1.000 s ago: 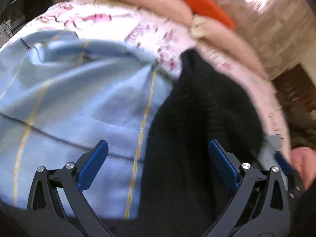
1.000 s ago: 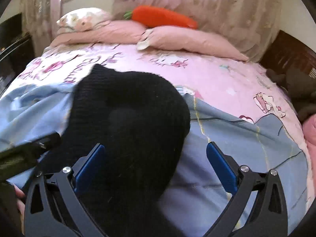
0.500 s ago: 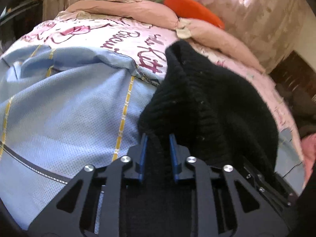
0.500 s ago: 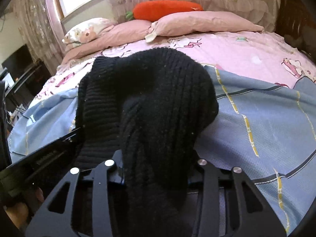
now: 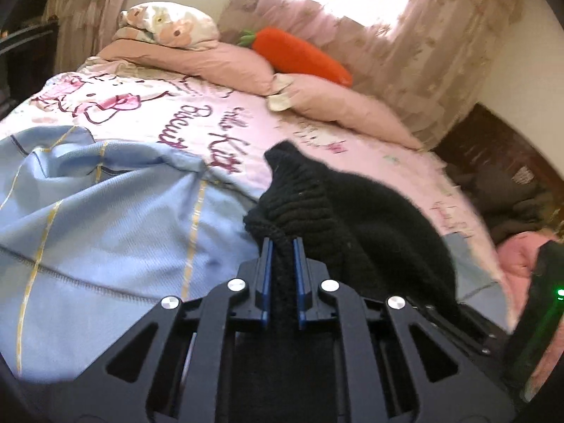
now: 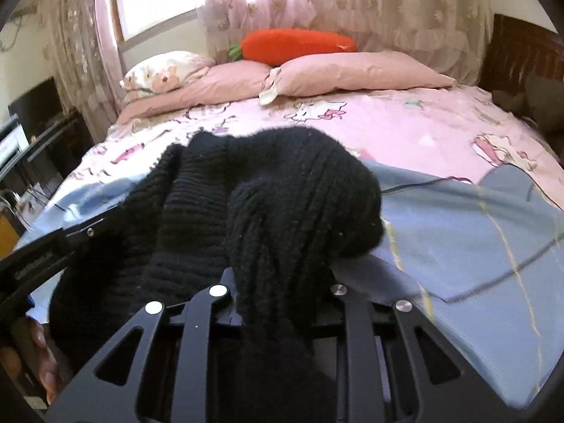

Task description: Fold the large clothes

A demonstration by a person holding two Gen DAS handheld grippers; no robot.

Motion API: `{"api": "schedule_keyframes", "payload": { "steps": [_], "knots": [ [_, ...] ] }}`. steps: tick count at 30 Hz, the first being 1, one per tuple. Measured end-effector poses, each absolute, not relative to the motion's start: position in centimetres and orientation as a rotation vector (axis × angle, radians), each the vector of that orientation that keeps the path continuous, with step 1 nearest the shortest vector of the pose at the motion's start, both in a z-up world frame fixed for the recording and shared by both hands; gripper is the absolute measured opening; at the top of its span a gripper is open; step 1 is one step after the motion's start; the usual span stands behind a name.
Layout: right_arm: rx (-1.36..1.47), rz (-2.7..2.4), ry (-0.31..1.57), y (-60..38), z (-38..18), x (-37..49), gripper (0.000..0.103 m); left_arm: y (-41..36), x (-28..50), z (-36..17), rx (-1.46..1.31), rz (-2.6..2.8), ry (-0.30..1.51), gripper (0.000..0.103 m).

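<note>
Left gripper [image 5: 282, 246] around black knit [image 5: 352, 208]

sweater [image 6: 282, 190] lies on blanket [image 6: 476, 239], pillows [image 6: 352, 70] behind, carrot [image 6: 299, 44] atop.

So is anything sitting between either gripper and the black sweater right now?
Nothing visible. The left gripper is shut on the black sweater, with knit pinched between its blue pads. The right gripper is also closed on a bunch of it, over the blue blanket.
</note>
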State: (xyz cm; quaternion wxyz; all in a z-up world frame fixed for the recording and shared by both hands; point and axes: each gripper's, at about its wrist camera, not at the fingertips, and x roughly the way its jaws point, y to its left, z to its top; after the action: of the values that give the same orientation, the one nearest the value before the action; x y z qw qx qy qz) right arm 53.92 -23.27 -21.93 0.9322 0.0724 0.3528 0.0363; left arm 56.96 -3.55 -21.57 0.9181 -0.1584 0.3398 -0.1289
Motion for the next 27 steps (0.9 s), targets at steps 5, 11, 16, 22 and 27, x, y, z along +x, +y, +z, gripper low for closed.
{"api": "schedule_keyframes", "payload": {
  "steps": [5, 11, 16, 22, 27],
  "knots": [
    [0.206, 0.071, 0.720, -24.5, -19.0, 48.2, 0.023, -4.7, 50.4, -18.2, -0.299, -0.308, 0.687, 0.011],
    [0.317, 0.083, 0.734, -26.1, -18.6, 39.0, 0.023, -4.2, 40.8, -16.7, -0.410, -0.359, 0.678, 0.011],
    [0.245, 0.080, 0.776, -24.4, -20.0, 32.8, 0.023, -3.6, 34.0, -18.7, -0.473, -0.343, 0.700, 0.009],
    [0.294, 0.068, 0.817, -23.9, -23.7, 27.3, 0.023, -2.4, 28.3, -22.8, -0.407, -0.273, 0.759, 0.009],
    [0.286, 0.011, 0.838, -23.9, -24.8, 25.6, 0.049, -1.6, 27.1, -25.2, -0.398, -0.230, 0.843, 0.042]
  ]
}}
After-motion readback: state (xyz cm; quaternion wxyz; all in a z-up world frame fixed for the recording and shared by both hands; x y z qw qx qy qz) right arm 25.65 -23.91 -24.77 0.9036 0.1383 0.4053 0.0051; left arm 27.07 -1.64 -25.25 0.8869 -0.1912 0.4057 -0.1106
